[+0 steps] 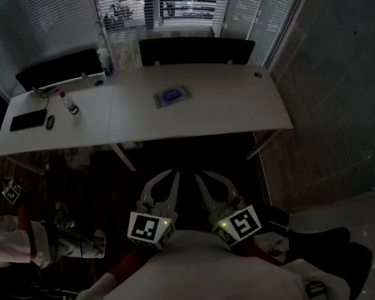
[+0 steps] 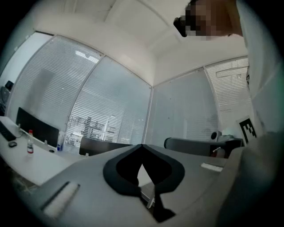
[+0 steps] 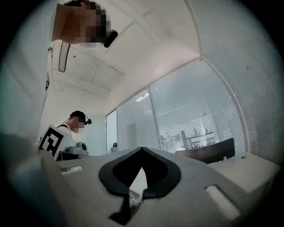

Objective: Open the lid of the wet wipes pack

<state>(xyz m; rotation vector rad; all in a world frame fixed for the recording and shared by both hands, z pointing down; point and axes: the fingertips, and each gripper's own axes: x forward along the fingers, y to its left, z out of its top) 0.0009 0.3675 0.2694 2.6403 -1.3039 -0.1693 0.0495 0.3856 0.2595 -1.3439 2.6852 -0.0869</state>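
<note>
The wet wipes pack [image 1: 171, 96] is a bluish flat packet lying on the white table [image 1: 223, 111], near its middle; from here its lid looks flat. Both grippers are held low and close to my body, well short of the table and far from the pack. My left gripper [image 1: 171, 176] points toward the table with its jaws together and nothing in them. Beside it, my right gripper [image 1: 202, 176] is the same. In the left gripper view the jaw tips [image 2: 142, 146] meet, and so do those [image 3: 142, 149] in the right gripper view. Neither gripper view shows the pack.
On the table's left part stand a small red-capped bottle [image 1: 70, 103], a black flat device [image 1: 28, 120] and a mouse [image 1: 50, 121]. Two dark screens [image 1: 58, 68] [image 1: 196, 49] line the far edge. Another person [image 1: 9, 240] stands at the left. Dark floor lies between me and the table.
</note>
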